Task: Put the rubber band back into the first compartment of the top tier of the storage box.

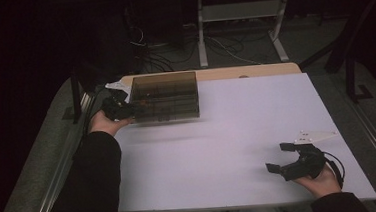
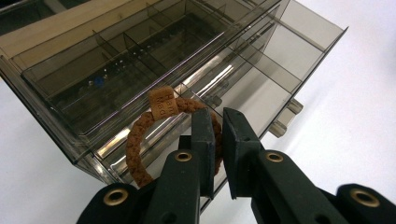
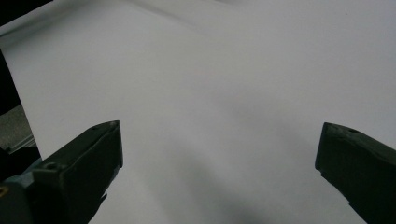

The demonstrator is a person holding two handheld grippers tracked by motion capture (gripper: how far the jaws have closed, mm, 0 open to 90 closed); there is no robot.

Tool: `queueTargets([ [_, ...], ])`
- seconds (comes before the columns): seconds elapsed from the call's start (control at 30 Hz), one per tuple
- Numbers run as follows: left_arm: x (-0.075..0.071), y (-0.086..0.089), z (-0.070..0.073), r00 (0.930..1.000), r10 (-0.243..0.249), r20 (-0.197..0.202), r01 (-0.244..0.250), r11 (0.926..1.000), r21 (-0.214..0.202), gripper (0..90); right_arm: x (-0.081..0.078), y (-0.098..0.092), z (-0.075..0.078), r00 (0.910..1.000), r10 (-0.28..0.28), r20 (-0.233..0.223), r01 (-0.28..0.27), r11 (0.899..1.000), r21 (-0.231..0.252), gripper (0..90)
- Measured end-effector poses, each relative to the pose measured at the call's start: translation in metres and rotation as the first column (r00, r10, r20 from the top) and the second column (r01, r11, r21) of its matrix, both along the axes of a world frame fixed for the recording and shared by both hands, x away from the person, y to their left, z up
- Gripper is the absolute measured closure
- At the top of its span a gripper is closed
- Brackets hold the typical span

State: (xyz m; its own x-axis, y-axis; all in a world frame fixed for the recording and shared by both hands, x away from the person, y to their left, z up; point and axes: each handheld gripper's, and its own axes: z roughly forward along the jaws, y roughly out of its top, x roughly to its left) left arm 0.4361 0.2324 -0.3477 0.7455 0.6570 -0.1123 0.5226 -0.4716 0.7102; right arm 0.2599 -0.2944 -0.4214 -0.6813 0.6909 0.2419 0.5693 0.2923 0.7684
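1. My left tool [image 2: 217, 126] is clenched on the brown braided ring [image 2: 140, 135], held over the smoky compartment box [image 2: 196, 60] near the counter's [image 1: 218, 134] far left corner.
2. My right tool [image 1: 280, 157] rests released near the right front edge.

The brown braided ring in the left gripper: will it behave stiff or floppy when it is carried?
Probably soft: the brown braided ring looks like woven cord, so it may sag. It seems light, with the left gripper pinching one side only. The rough braid likely resists slipping.

A white desk [image 1: 229, 148] carried the work. Beyond its far edge stood a grey table frame [image 1: 240, 27], with loose cables [image 1: 172, 54] strewn over the dark floor [image 1: 312, 42].
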Motion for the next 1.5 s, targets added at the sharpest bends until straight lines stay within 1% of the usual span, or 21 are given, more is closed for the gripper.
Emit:
queueTargets([
  [0.03, 0.001, 0.0, -0.001, 1.0, -0.004, 0.003, 0.004, 1.0, 0.007, 81.9, 0.0, 0.0, 0.0, 1.0, 0.0, 0.001, 0.0, 1.0, -0.001, 0.5],
  [0.07, 0.001, -0.001, -0.002, 1.0, 0.0, 0.0, 0.0, 1.0, 0.002, 81.8, 0.0, 0.0, 0.0, 1.0, 0.001, 0.0, -0.001, 1.0, -0.001, 0.5],
  [0.2, 0.005, -0.003, -0.005, 1.0, -0.002, -0.008, 0.002, 1.0, 0.006, 81.8, 0.0, 0.0, 0.0, 1.0, 0.001, 0.005, -0.001, 1.0, -0.002, 0.5],
  [0.37, 0.008, -0.005, -0.009, 0.9999, -0.004, -0.013, 0.004, 1.0, 0.009, 81.7, 0.0, -0.001, 0.0, 1.0, -0.002, -0.002, 0.002, 1.0, 0.001, 0.5],
  [0.43, 0.008, -0.006, -0.011, 0.9998, 0.002, -0.019, -0.002, 1.0, 0.004, 81.7, 0.0, -0.001, 0.0, 1.0, -0.001, -0.001, 0.001, 1.0, 0.0, 0.5],
  [0.47, 0.009, -0.006, -0.012, 0.9997, 0.004, -0.023, -0.003, 0.9999, 0.013, 81.7, 0.0, -0.001, 0.0, 1.0, -0.001, -0.001, 0.001, 1.0, -0.001, 0.5],
  [0.6, 0.01, -0.006, -0.016, 0.9995, 0.002, -0.03, -0.001, 0.9998, 0.021, 81.6, 0.0, -0.001, 0.0, 1.0, -0.002, -0.003, 0.002, 1.0, 0.0, 0.5],
  [0.7, 0.01, -0.005, -0.018, 0.9993, 0.013, -0.035, -0.012, 0.9999, 0.012, 81.0, 0.0, -0.002, 0.0, 1.0, -0.001, -0.001, 0.001, 1.0, -0.002, 0.5],
  [0.8, 0.011, -0.005, -0.02, 0.9988, 0.013, -0.048, -0.012, 0.9998, 0.014, 78.2, 0.0, -0.002, 0.0, 1.0, -0.001, -0.001, 0.001, 1.0, -0.001, 0.5],
  [0.9, 0.011, -0.005, -0.02, 0.9989, 0.015, -0.045, -0.014, 0.9999, 0.008, 75.5, 0.0, -0.002, 0.0, 1.0, -0.001, -0.002, 0.001, 1.0, -0.003, 0.5],
  [0.93, 0.011, -0.005, -0.02, 0.9989, 0.015, -0.045, -0.015, 0.9999, 0.009, 73.3, 0.0, -0.002, 0.0, 1.0, -0.002, -0.002, 0.002, 1.0, -0.003, 0.5],
  [1.13, 0.01, -0.004, -0.018, 0.9988, 0.026, -0.042, -0.027, 0.9996, -0.009, 69.7, 0.0, -0.002, -0.001, 1.0, -0.002, -0.002, 0.002, 1.0, -0.004, 0.5],
  [1.2, 0.01, -0.003, -0.016, 0.9987, 0.036, -0.037, -0.037, 0.9993, -0.006, 65.2, 0.0, -0.002, -0.001, 1.0, -0.003, -0.003, 0.003, 1.0, -0.003, 0.5],
  [1.27, 0.009, -0.002, -0.014, 0.9989, 0.038, -0.029, -0.038, 0.9991, -0.015, 63.1, 0.001, -0.003, -0.001, 1.0, -0.004, -0.001, 0.004, 1.0, -0.003, 0.5],
  [1.3, 0.009, -0.002, -0.013, 0.9989, 0.039, -0.025, -0.039, 0.9989, -0.026, 62.5, 0.001, -0.003, -0.001, 1.0, -0.006, 0.0, 0.006, 1.0, -0.003, 0.5],
  [1.37, 0.008, -0.002, -0.011, 0.999, 0.036, -0.026, -0.037, 0.9986, -0.038, 61.8, 0.001, -0.003, -0.001, 1.0, -0.007, 0.001, 0.007, 1.0, -0.003, 0.5],
  [1.5, 0.006, -0.002, -0.009, 0.9992, 0.013, -0.036, -0.015, 0.9983, -0.056, 54.7, 0.001, -0.003, -0.001, 1.0, -0.01, 0.001, 0.01, 1.0, -0.002, 0.5],
])
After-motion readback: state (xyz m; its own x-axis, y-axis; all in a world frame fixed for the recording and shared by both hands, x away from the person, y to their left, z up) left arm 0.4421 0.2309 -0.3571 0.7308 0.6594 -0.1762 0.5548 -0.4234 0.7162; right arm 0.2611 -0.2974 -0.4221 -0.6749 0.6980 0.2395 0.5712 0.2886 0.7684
